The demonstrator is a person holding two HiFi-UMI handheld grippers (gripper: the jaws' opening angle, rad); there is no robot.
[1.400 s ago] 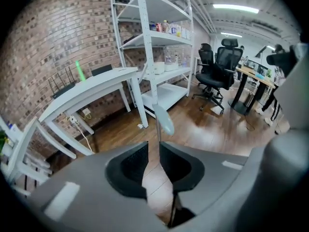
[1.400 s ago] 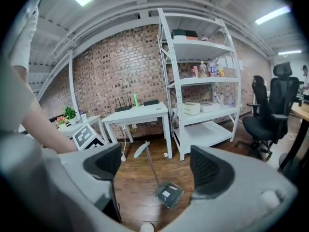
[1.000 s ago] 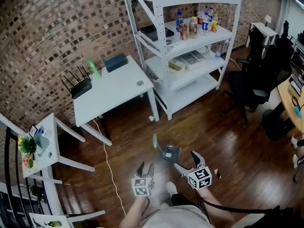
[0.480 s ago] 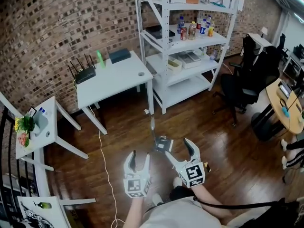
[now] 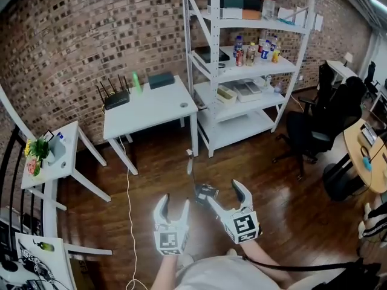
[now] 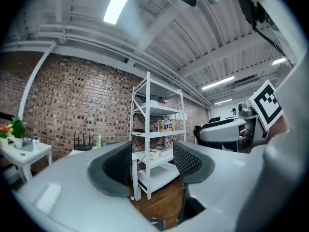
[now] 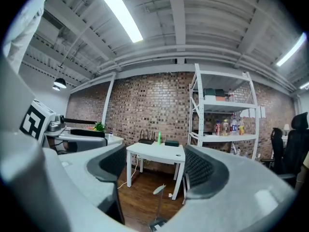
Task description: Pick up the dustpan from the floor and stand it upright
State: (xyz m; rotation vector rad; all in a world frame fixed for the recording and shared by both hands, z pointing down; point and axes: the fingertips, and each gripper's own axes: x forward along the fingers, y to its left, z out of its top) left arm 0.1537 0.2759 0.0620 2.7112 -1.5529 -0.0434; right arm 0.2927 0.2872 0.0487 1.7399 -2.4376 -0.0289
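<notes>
Already the dustpan (image 5: 204, 193) stands upright on the floor (image 5: 272, 180), so the 2 tongs hang clear: left gripper (image 5: 172, 207) opening with nothing between its jaws, right gripper (image 5: 225, 197) spread and empty.

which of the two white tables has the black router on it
The larger white table next to the shelving unit; the router sits near the wall at its left end. The smaller table at far left holds a plant instead.
</notes>
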